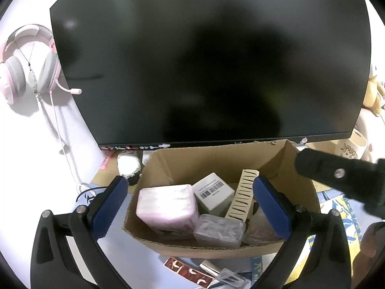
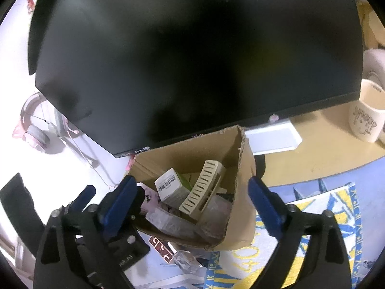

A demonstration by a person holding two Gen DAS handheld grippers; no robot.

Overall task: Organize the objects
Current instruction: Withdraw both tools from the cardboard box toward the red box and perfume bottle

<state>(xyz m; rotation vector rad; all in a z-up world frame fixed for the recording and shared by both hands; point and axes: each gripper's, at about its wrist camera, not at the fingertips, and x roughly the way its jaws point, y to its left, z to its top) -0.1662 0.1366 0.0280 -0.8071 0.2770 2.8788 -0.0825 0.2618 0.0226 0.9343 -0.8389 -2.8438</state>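
Note:
An open cardboard box [image 1: 207, 161] stands on the desk in front of a dark monitor; it also shows in the right wrist view [image 2: 197, 151]. Inside lie a pink wrapped pack [image 1: 166, 204], a white barcode box [image 1: 213, 191], a cream slotted piece [image 1: 243, 195] and a clear wrapped pack [image 1: 220, 230]. My left gripper [image 1: 190, 207] is open and empty, its fingers either side of the box. My right gripper [image 2: 190, 207] is open and empty above the box, with the barcode box [image 2: 168, 185] and slotted piece [image 2: 204, 187] between its fingers.
The black monitor [image 1: 204, 60] fills the back. Pink headphones [image 1: 31, 65] hang at the left. A cream mug [image 2: 368, 113] stands at the right on the wooden desk. A blue and yellow mat [image 2: 324, 207] lies at the right. A red card [image 1: 187, 271] and clear plastic piece [image 1: 231, 279] lie before the box.

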